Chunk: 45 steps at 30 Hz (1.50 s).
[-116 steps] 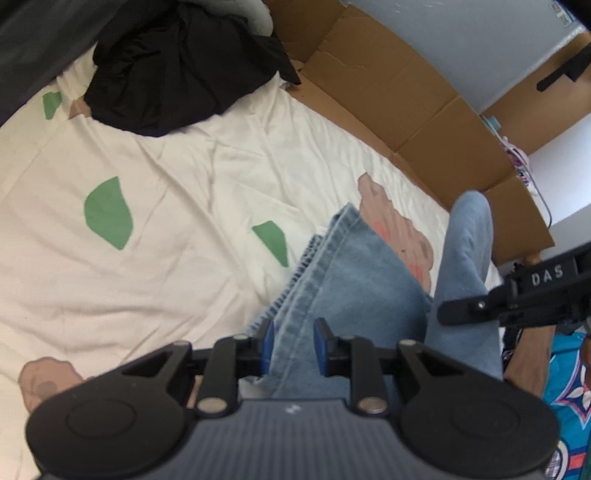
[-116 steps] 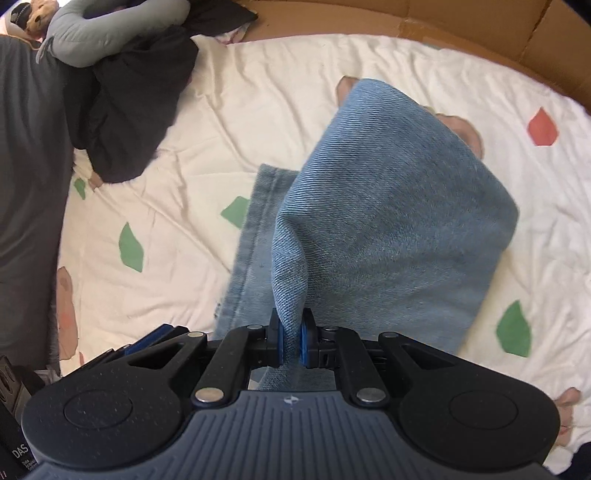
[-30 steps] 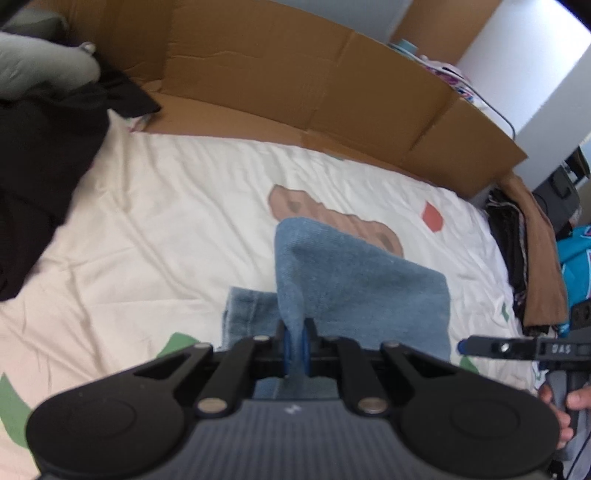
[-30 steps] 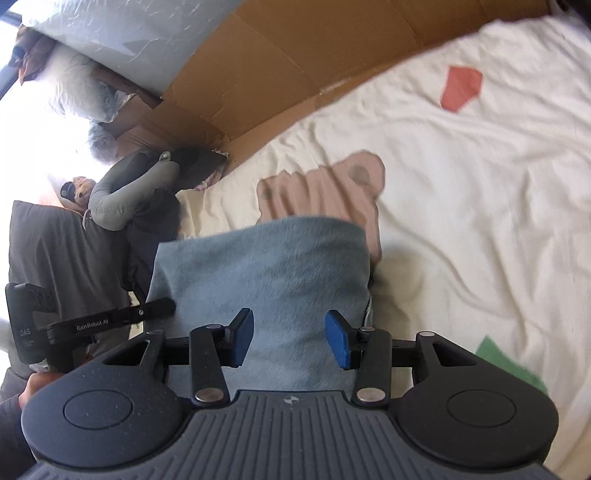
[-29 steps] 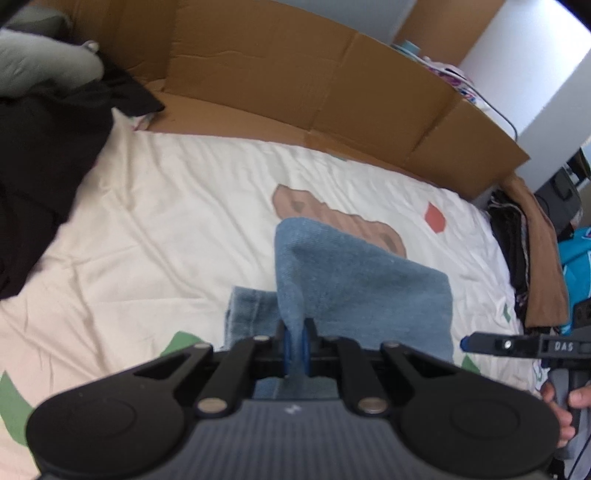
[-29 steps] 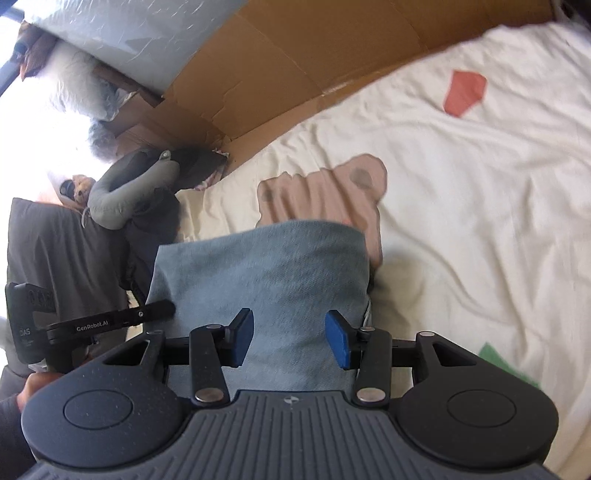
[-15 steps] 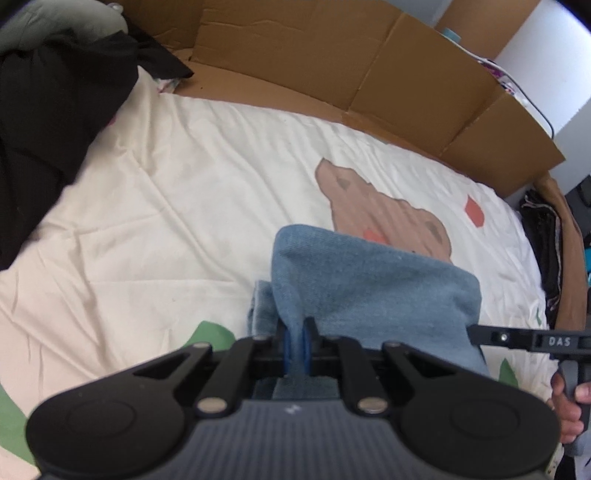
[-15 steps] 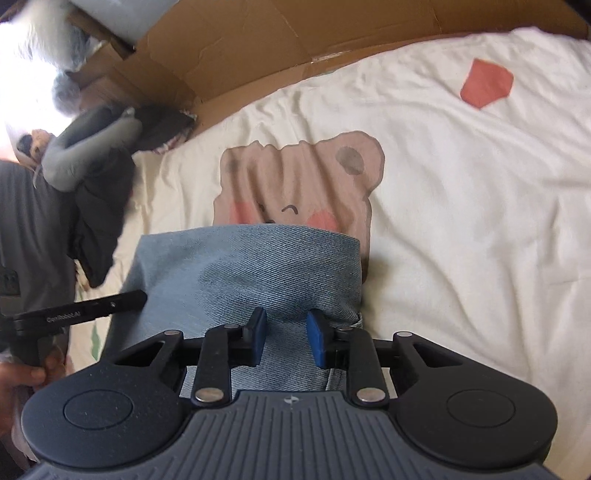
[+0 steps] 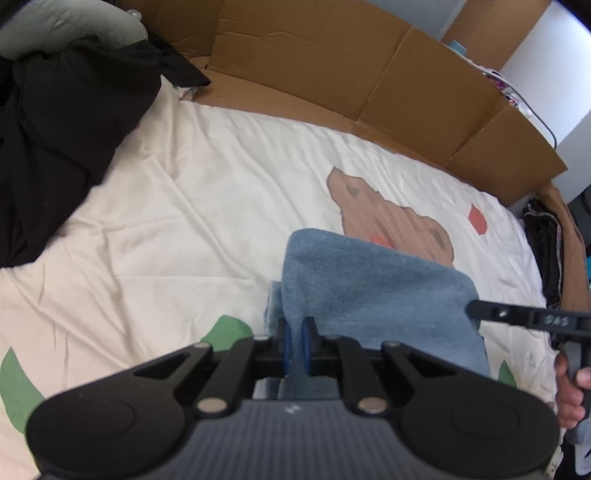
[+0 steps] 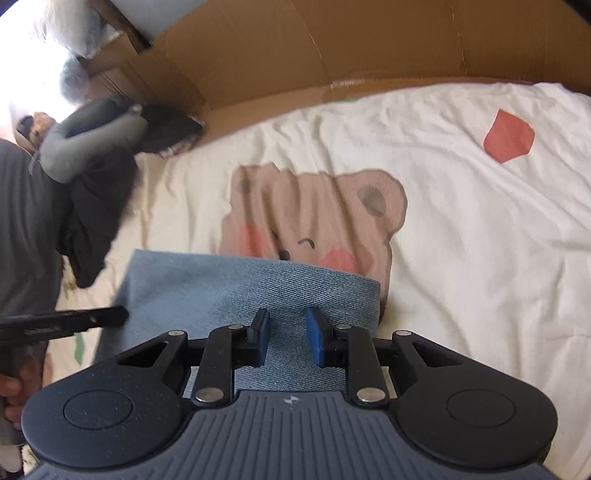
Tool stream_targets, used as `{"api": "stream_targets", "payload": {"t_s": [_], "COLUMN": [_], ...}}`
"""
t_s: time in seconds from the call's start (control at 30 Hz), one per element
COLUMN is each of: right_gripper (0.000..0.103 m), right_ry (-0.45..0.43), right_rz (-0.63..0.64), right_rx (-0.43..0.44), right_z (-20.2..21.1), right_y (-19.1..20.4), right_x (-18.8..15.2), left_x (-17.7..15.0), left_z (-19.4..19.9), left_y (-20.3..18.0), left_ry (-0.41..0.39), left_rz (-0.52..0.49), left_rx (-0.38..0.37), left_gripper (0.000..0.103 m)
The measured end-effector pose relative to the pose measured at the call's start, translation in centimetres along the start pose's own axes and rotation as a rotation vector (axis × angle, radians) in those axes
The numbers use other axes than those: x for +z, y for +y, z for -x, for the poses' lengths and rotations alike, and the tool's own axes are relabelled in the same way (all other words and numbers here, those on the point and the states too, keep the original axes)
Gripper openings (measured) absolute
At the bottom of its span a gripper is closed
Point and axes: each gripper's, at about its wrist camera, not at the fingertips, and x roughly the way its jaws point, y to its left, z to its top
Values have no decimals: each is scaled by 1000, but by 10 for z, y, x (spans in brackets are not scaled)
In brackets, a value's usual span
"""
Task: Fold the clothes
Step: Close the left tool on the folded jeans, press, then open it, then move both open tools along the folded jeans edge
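Folded light-blue jeans [image 9: 369, 288] lie on the cream bed sheet [image 9: 184, 221], just below its brown bear print. My left gripper [image 9: 295, 341] is shut on a raised fold at the jeans' left edge; the denim stands up between the blue pads. In the right wrist view the jeans [image 10: 240, 288] fill the near middle. My right gripper [image 10: 288, 338] hovers over their near right part. Its blue pads stand a narrow gap apart, and flat denim shows between them with nothing pinched. A hand holds each gripper handle at the frame edges.
A heap of black clothes [image 9: 55, 129] with a grey pillow [image 9: 74, 33] takes up the bed's far left. Cardboard panels [image 9: 332, 74] wall the far side. Dark and brown garments [image 9: 546, 251] hang at the right edge. Bare sheet [image 10: 480, 240] lies right of the jeans.
My right gripper's jaws have narrowed from wide to a small gap, and it has shifted in over the jeans. The left gripper has kept its grip on the fold and tilted slightly.
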Motion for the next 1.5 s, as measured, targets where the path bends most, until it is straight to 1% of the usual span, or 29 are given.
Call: {"api": "stream_targets", "payload": {"t_s": [0.1, 0.13, 0.17, 0.2, 0.27, 0.33, 0.43, 0.57, 0.7, 0.77, 0.87, 1.0, 1.13, 1.3, 1.5], "right_gripper": [30, 30, 27, 28, 28, 28, 28, 30, 29, 28, 29, 31, 31, 30, 30], "right_ry": [17, 23, 29, 34, 39, 39, 34, -19, -72, -69, -49, -38, -38, 0, 65], "right_rz": [14, 23, 33, 39, 60, 77, 61, 21, 9, -20, -45, -8, -8, 5, 35], "right_rx": [2, 7, 13, 22, 16, 10, 23, 55, 12, -2, -9, -29, -22, 3, 31], "right_z": [-8, -9, -10, -12, -14, -16, -12, 7, 28, 27, 15, 6, 15, 31, 50], "right_y": [4, 6, 8, 11, 16, 19, 17, 7, -12, -24, -34, -32, -30, -23, -11], "right_x": [2, 3, 4, 5, 6, 6, 7, 7, 3, 0, -4, 0, -2, -25, -60], "left_x": [4, 6, 9, 11, 17, 21, 23, 23, 22, 21, 21, 22, 23, 10, -28], "left_z": [5, 9, 13, 17, 26, 30, 23, 1, -14, -18, -24, -29, -17, 4, 22], "left_y": [-2, -3, -4, -6, -10, -18, -36, -48, -50, -48, -46, -41, -43, -49, -48], "left_ry": [11, 11, 11, 11, -9, -12, -8, -5, -10, -19, -34, -23, -23, -7, 42], "left_rz": [2, 6, 10, 13, -4, -22, -87, -93, -114, -119, -132, -110, -116, -124, -107], "left_rx": [20, 29, 38, 48, 49, 32, 48, 65, 96, 110, 138, 147, 149, 137, 146], "left_gripper": [11, 11, 11, 11, 10, 10, 10, 11, 11, 10, 5, 4, 5, 6, 8]}}
